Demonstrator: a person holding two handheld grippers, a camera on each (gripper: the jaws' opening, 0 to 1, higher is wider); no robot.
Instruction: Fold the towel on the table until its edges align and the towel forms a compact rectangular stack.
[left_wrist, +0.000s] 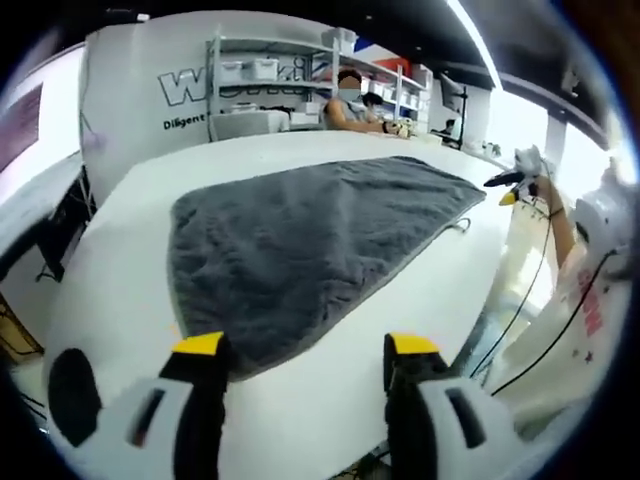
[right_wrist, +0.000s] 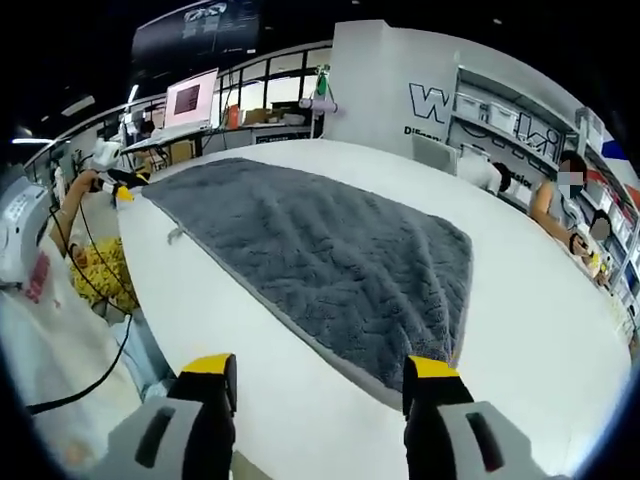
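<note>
Fingers of the left gripper (left_wrist: 305, 375) stand apart with nothing between them, their yellow tips poised just short of the near edge of the grey towel (left_wrist: 300, 240); fingers of the right gripper (right_wrist: 325, 385) are likewise spread and empty, hovering above the near hem of the same towel (right_wrist: 320, 255). It lies flat and unfolded across the white surface (left_wrist: 130, 260), one long edge running close to the near rim, so no fold looks begun.

Several risks follow from this layout; the plush pile is thick, so a shallow pinch could catch only fluff and let the hem slip out partway through a lift; a deep pinch might dig the tips into the surface (right_wrist: 540, 330) and drag the cloth rather than raise it. Since each corner sits under a different gripper, uneven lifting or unequal travel would skew the fold, leaving edges offset and the final stack crooked. A small loop or tag near the hem (right_wrist: 175, 236) could snag on a tip. Pulling toward the near rim risks sliding the towel off the surface. A person (left_wrist: 352, 105) sits at the far side, well apart from the cloth; another person's arm with a tool (right_wrist: 95, 185) is beyond the far corner, and a wide swing could meet it.
</note>
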